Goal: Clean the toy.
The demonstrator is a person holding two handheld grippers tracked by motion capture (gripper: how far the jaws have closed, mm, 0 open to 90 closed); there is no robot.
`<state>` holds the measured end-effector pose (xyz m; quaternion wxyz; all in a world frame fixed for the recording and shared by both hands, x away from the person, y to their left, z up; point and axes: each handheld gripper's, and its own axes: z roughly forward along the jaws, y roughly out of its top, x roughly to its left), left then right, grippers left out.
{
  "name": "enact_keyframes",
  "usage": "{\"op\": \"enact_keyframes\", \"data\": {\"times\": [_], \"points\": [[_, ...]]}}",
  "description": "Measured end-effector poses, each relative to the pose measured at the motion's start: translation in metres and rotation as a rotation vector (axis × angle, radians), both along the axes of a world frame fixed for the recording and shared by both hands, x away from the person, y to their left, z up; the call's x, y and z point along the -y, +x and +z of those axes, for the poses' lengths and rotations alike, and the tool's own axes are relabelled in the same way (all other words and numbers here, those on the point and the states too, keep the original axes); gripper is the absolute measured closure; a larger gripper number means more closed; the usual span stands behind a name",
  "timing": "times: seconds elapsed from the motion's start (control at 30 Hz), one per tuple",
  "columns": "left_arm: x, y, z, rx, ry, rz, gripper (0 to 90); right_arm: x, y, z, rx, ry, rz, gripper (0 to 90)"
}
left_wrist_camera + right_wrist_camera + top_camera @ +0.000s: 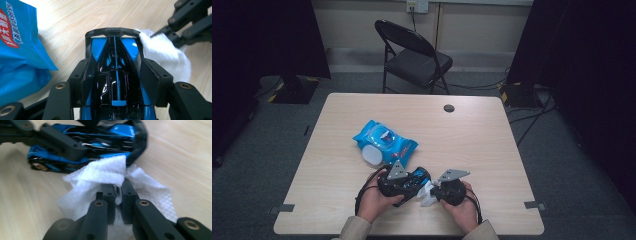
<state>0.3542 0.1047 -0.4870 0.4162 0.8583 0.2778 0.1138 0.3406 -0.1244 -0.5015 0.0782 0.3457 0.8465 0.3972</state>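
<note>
A blue and black toy car (416, 179) (116, 75) (85, 143) sits near the table's front edge, and my left gripper (414, 182) (113, 72) is shut on its sides. My right gripper (432, 192) (119, 192) is shut on a crumpled white wipe (428, 194) (100, 177) (162, 53). The wipe presses against the car's rear wing end. A person's hands hold both grippers from the bottom of the high view.
A blue pack of wet wipes (384, 142) (17, 52) lies on the wooden table (472, 145), just behind and left of the car. A round cable hole (449, 108) is near the far edge. A black folding chair (414, 55) stands beyond the table.
</note>
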Motion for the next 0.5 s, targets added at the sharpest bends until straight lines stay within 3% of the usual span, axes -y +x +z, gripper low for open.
{"op": "enact_keyframes", "data": {"times": [0.33, 0.5], "points": [[-0.001, -0.001, 0.0, 0.001, 0.005, 0.0, 43.6, -0.022, -0.009, 0.001, -0.015, 0.003, 0.071, 85.1], [-0.001, -0.001, 0.0, -0.002, 0.003, 0.0, 43.6, -0.024, -0.011, 0.001, -0.017, -0.002, 0.075, 85.1]]}}
